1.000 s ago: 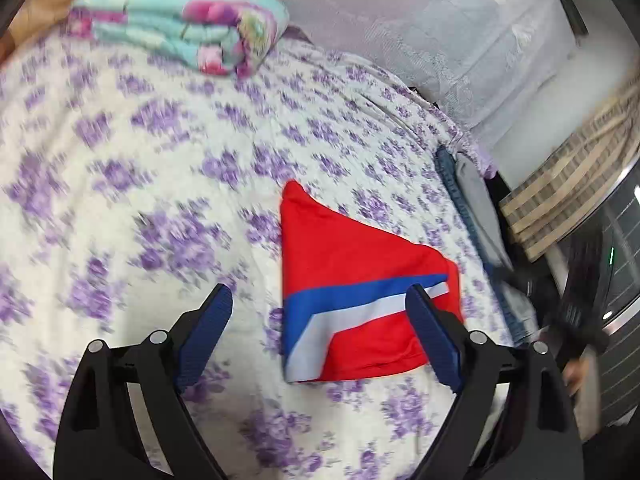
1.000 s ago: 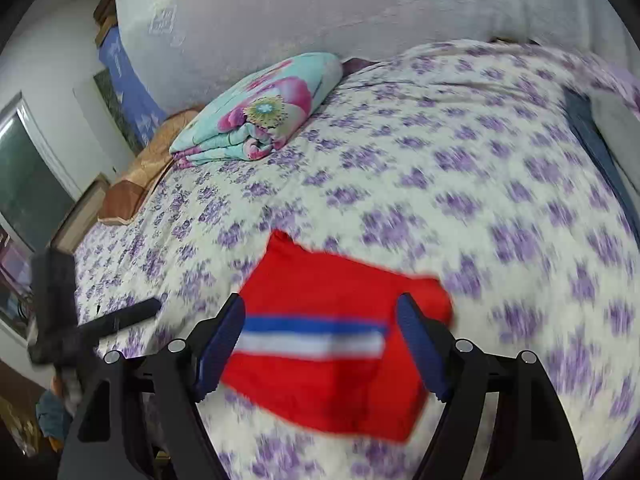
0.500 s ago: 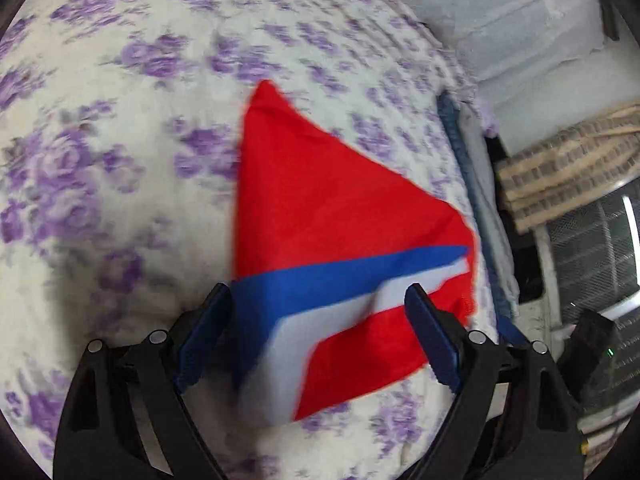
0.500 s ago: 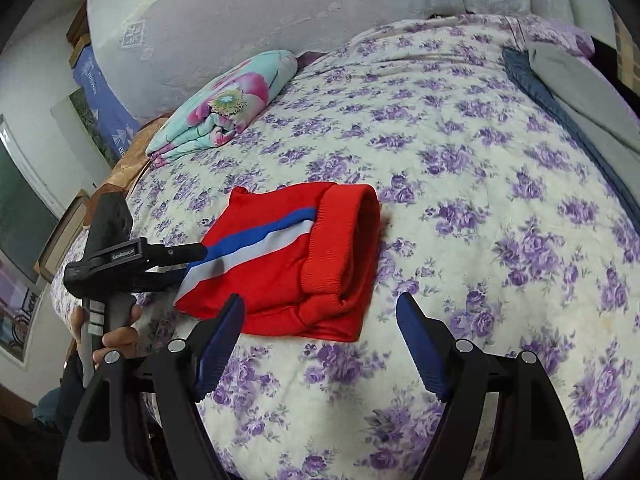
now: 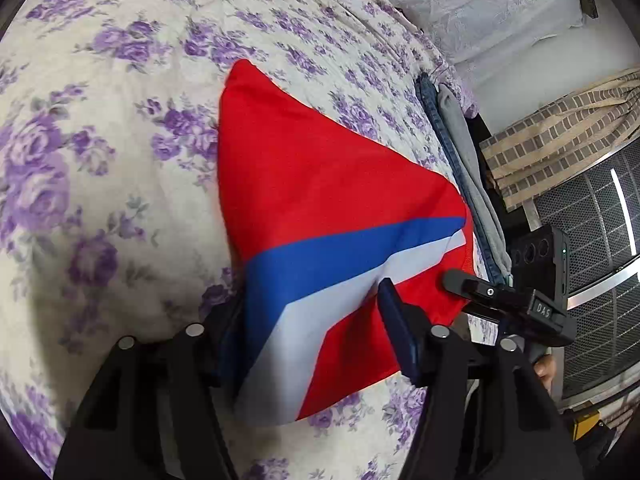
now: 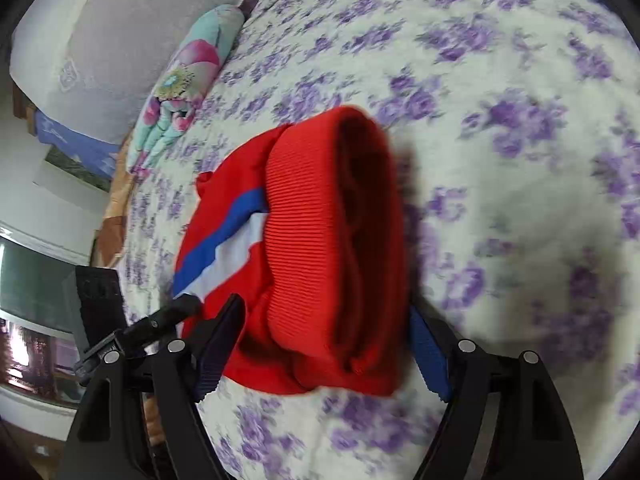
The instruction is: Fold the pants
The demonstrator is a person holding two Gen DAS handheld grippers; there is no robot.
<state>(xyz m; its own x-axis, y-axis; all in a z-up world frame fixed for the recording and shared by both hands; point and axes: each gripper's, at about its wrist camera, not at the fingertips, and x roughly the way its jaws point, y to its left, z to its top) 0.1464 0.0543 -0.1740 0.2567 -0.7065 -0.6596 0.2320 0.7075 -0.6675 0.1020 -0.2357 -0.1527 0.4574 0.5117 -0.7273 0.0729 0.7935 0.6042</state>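
Left gripper (image 5: 312,332) has its fingers spread wide around the striped edge of the folded red pants (image 5: 328,208), not pinching yet. Right gripper (image 6: 324,344) is just as wide, straddling the ribbed waistband end (image 6: 332,248). The pants lie on the purple-flowered bedspread (image 5: 92,128), with a folded floral blanket (image 6: 184,80) further up near the pillows.
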